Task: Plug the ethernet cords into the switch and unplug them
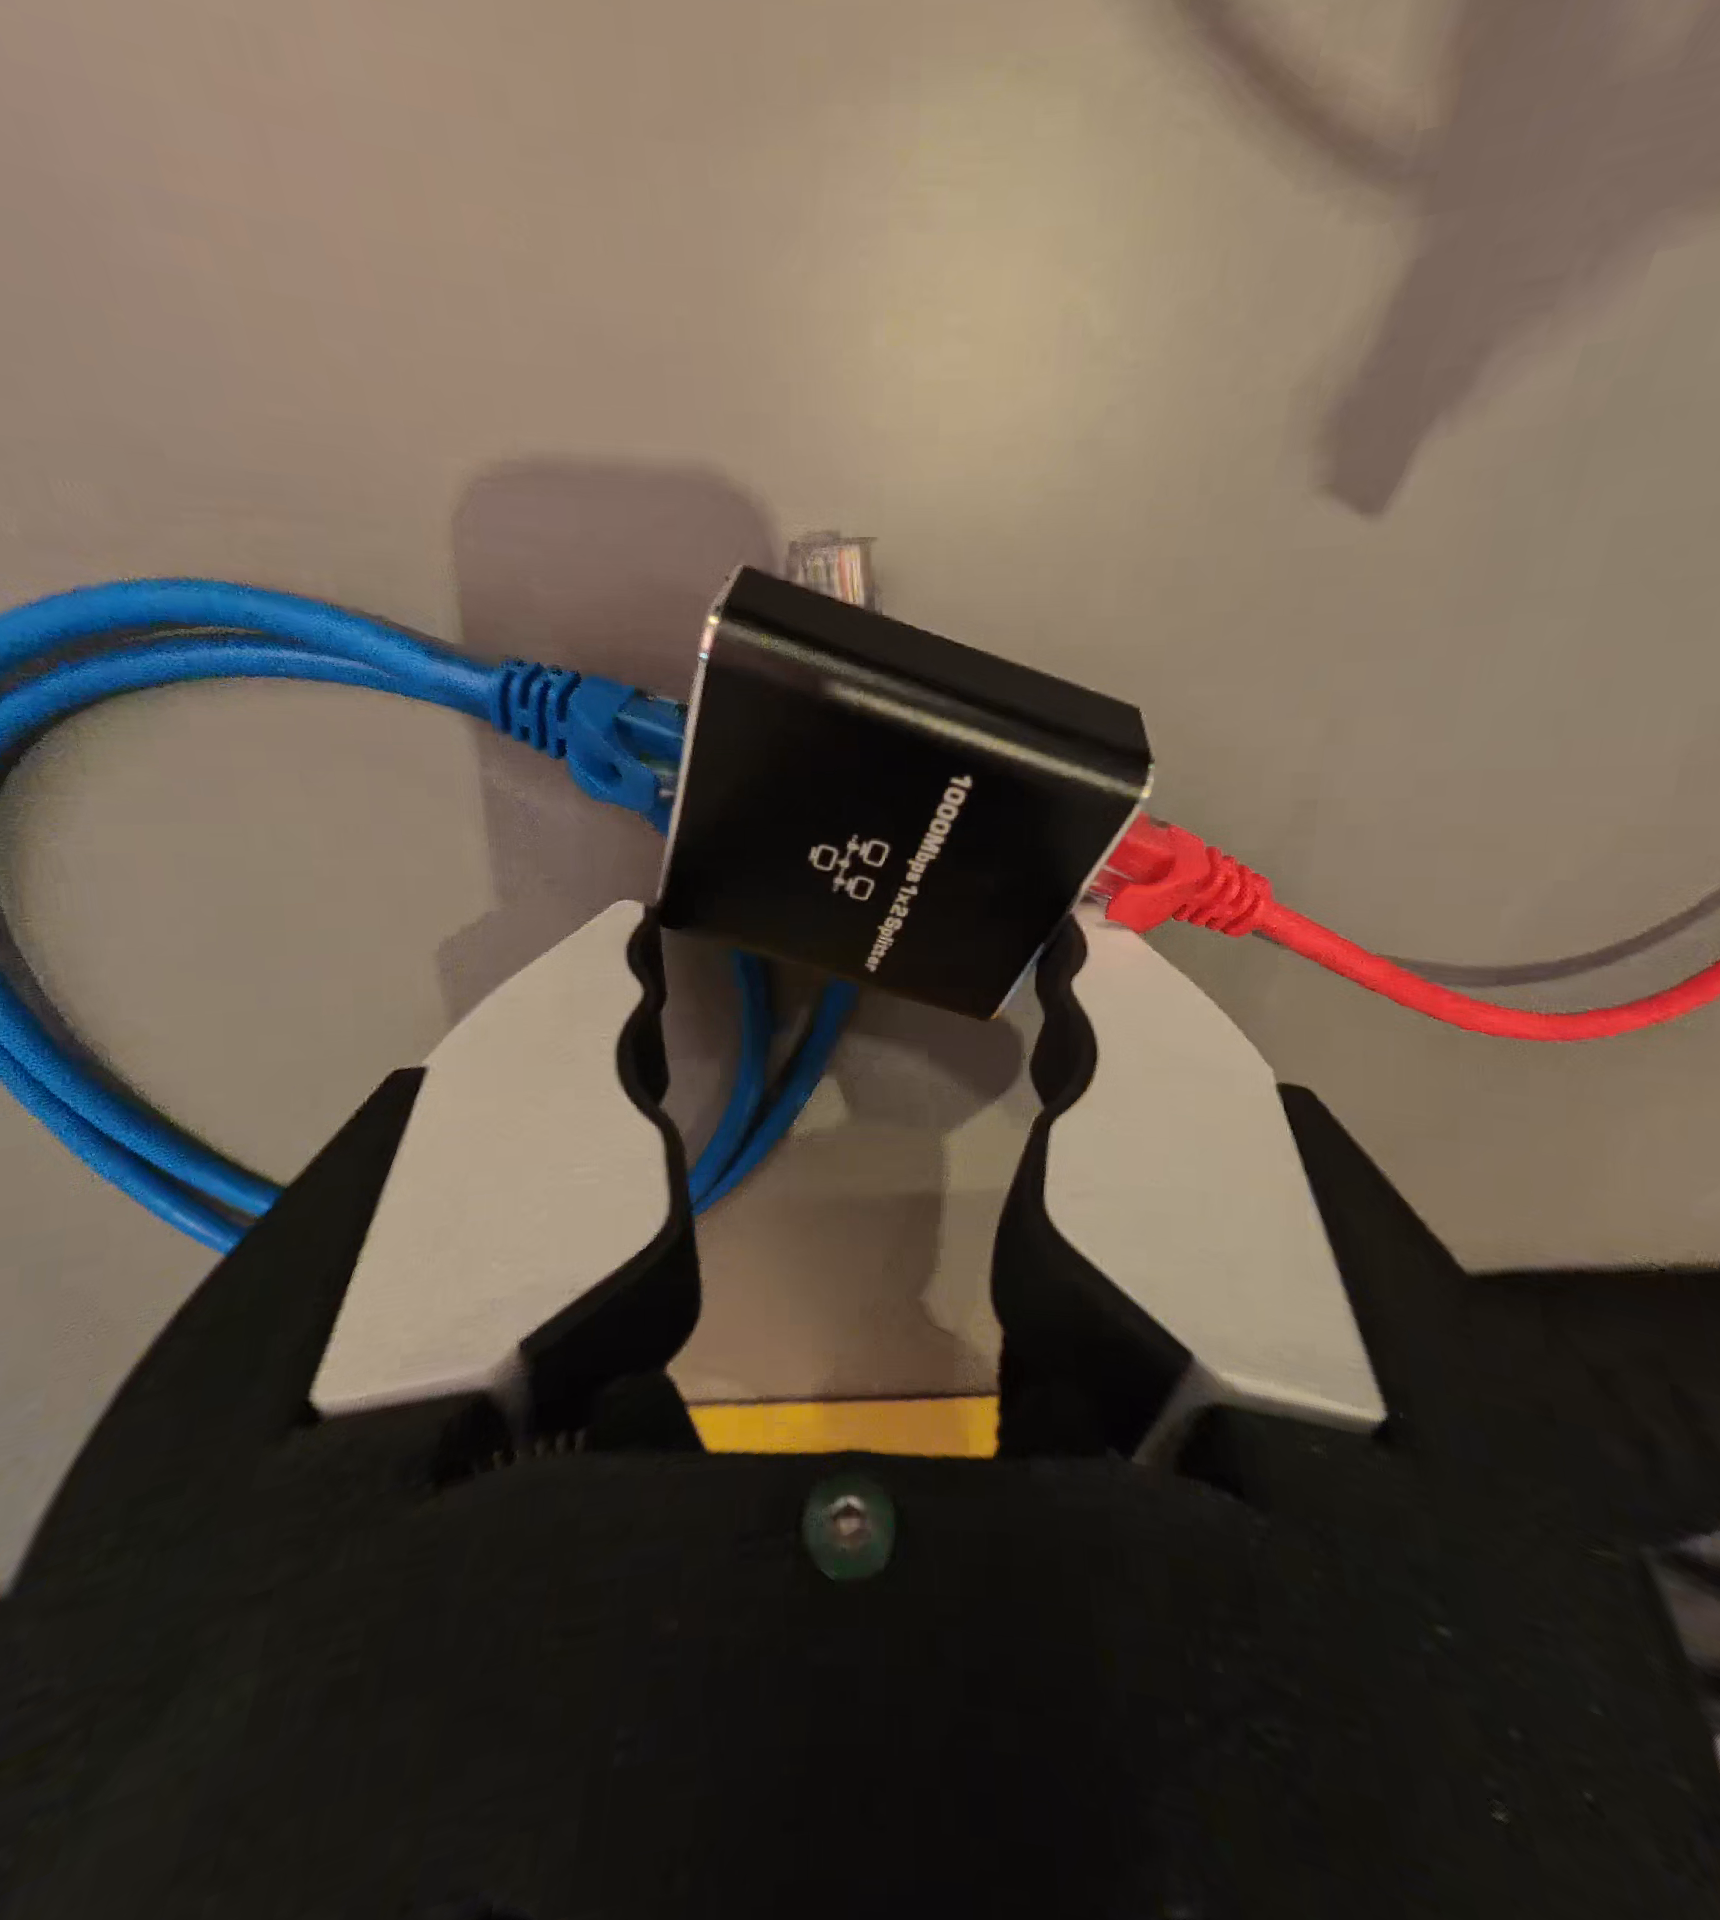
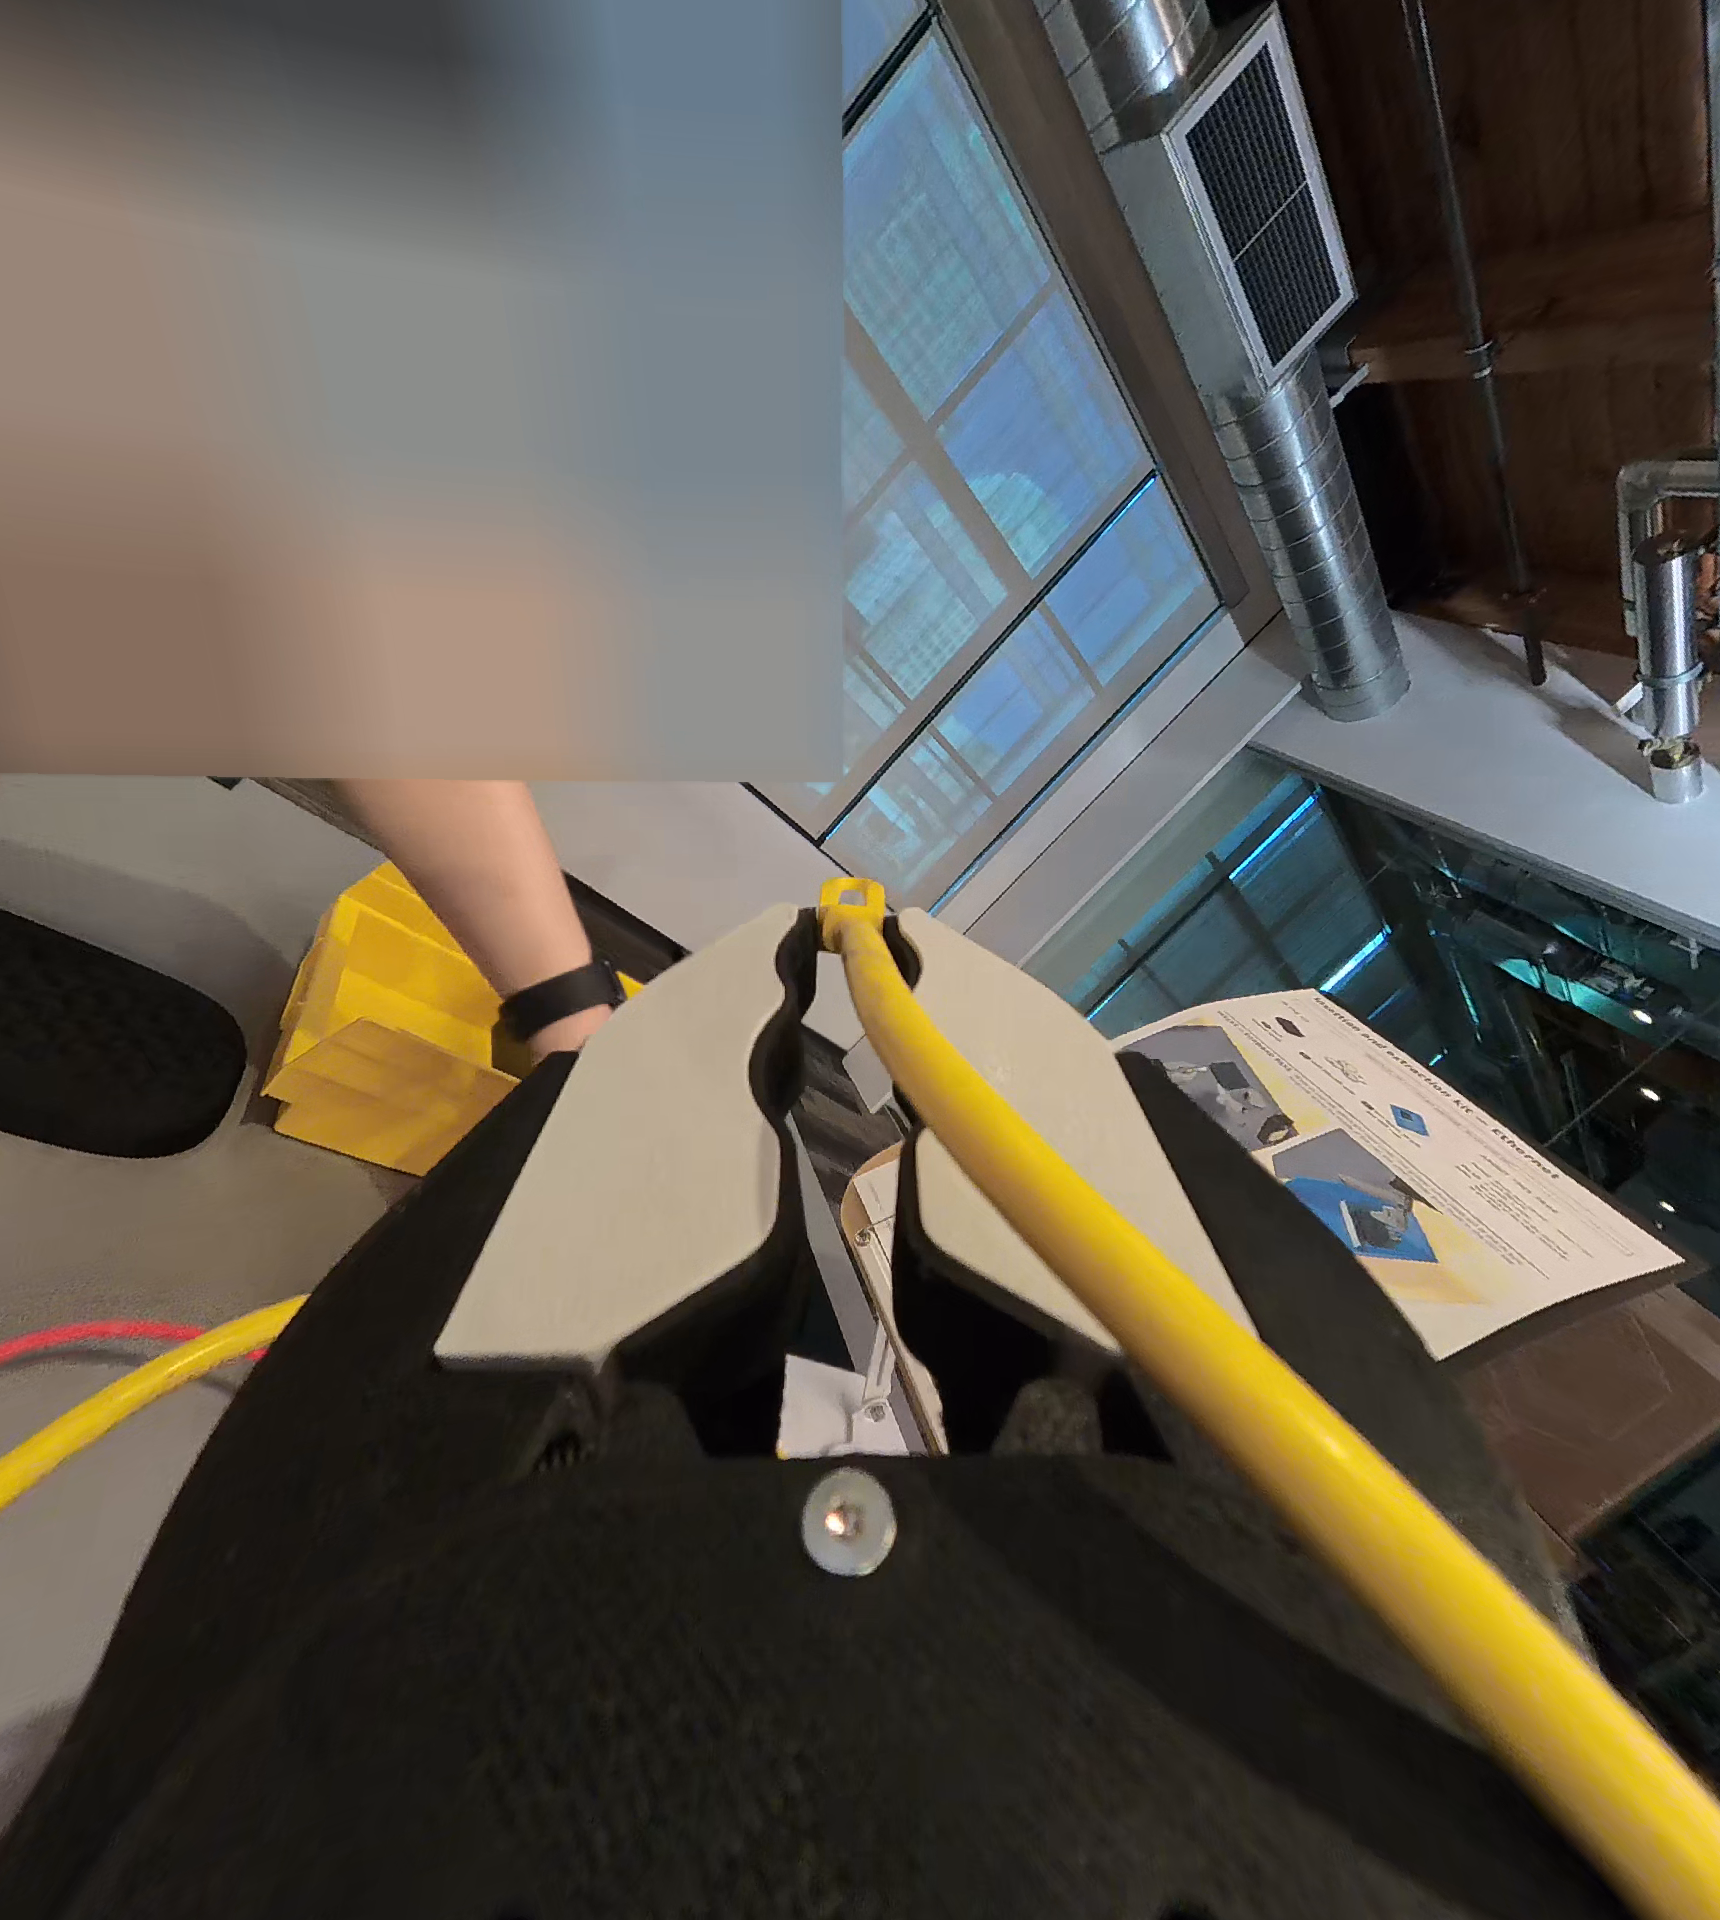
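One black switch (image 1: 897, 810), three cords: blue (image 1: 108, 727), red (image 1: 1355, 956), yellow (image 2: 1095, 1195)

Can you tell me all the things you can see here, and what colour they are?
switch: one, black, between the left fingertips
blue cords: looped bundle, left of the switch, one end plugged in
red cord: one, plugged into the switch's right side
yellow cord: one, its end pinched in the right fingertips
bins: yellow stack, on the table
sheet: one, printed, right
left gripper: around the switch
right gripper: shut on the yellow cord
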`<state>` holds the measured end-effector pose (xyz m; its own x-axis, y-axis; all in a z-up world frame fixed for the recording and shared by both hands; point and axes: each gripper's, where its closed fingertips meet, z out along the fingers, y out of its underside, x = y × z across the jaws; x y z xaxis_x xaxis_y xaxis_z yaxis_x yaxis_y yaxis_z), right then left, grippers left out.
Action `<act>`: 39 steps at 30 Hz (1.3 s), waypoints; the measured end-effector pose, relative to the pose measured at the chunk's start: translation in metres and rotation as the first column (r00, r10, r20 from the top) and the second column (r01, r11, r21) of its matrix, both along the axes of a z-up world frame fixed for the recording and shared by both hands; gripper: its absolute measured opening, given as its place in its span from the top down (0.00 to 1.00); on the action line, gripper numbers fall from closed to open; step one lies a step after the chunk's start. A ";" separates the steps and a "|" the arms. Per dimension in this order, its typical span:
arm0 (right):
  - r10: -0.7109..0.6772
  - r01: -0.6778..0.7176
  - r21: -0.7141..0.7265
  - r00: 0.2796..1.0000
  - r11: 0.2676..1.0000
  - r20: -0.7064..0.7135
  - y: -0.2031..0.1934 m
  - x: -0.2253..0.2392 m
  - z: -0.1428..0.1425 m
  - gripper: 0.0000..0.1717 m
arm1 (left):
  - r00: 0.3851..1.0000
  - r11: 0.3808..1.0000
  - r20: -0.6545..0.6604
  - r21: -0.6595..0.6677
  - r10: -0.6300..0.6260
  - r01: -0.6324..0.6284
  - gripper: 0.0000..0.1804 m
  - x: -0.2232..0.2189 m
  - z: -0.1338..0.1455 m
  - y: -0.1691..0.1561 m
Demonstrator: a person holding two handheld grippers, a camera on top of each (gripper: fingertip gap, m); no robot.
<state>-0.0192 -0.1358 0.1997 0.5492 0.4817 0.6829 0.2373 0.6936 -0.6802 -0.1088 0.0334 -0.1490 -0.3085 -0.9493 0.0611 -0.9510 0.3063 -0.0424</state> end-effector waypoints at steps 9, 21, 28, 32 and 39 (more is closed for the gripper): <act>0.026 -0.026 0.012 1.000 1.000 -0.007 -0.006 -0.003 0.003 0.93 | 0.763 0.764 -0.046 0.023 0.645 -0.645 0.84 -0.029 0.003 -0.001; 0.064 -0.062 0.053 0.997 0.997 -0.048 -0.021 0.006 0.011 0.93 | 0.764 0.859 0.449 -0.012 0.463 -0.513 0.73 -0.006 0.063 0.014; 0.039 -0.038 0.030 0.998 0.999 -0.047 -0.013 0.009 0.008 0.93 | 0.625 0.917 0.735 0.012 0.262 -0.398 0.57 -0.005 0.104 0.019; 0.004 -0.004 0.006 1.000 1.000 -0.019 -0.003 0.005 0.003 0.93 | 0.785 0.939 0.614 0.314 -0.088 -0.141 0.60 -0.009 0.088 0.028; -0.059 0.061 -0.045 0.998 0.997 0.036 0.016 -0.001 -0.009 0.93 | 0.759 0.694 0.139 0.535 -0.636 0.483 0.57 -0.011 0.032 0.034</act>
